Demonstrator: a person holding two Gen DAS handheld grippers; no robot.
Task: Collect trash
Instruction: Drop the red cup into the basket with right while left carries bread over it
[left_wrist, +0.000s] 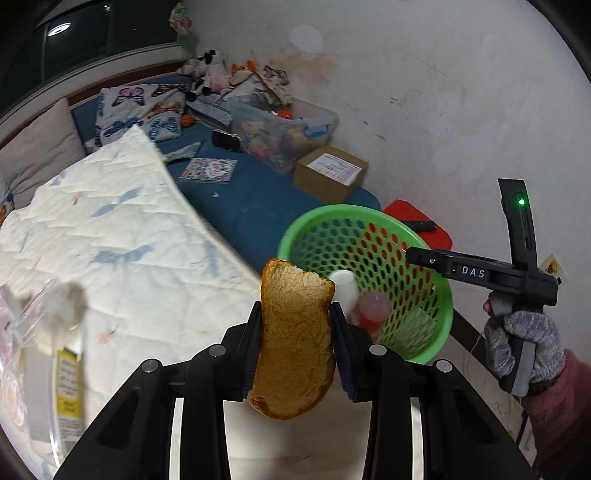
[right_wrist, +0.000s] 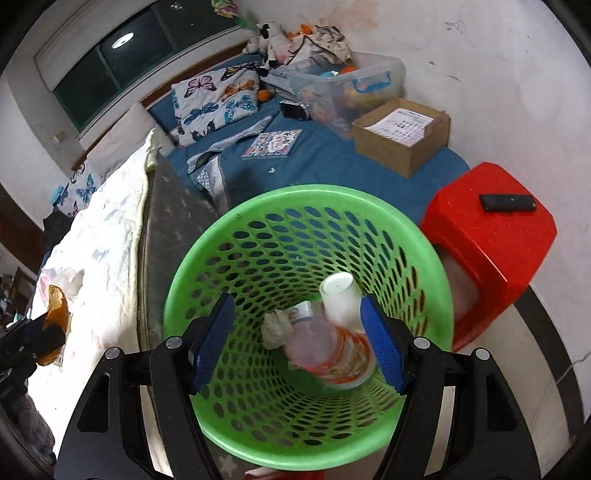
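Left gripper (left_wrist: 295, 332) clamped on an upright brown bread slice (left_wrist: 295, 343), beside the white quilted bed cover (left_wrist: 110, 236). Right gripper (right_wrist: 297, 343) with jaws apart and empty above the green perforated plastic basket (right_wrist: 424, 251), which holds a white cup (right_wrist: 340, 295), crumpled paper (right_wrist: 277, 326) and a round lidded container (right_wrist: 332, 354).

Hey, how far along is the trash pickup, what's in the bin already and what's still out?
Done: the green basket already holds a white cup, a crumpled tissue and a plastic lidded container. In hand: the left gripper is shut on a slice of bread, not yet over the basket; the right gripper is open and empty above it. Left: clear plastic packaging lies on the white quilt.
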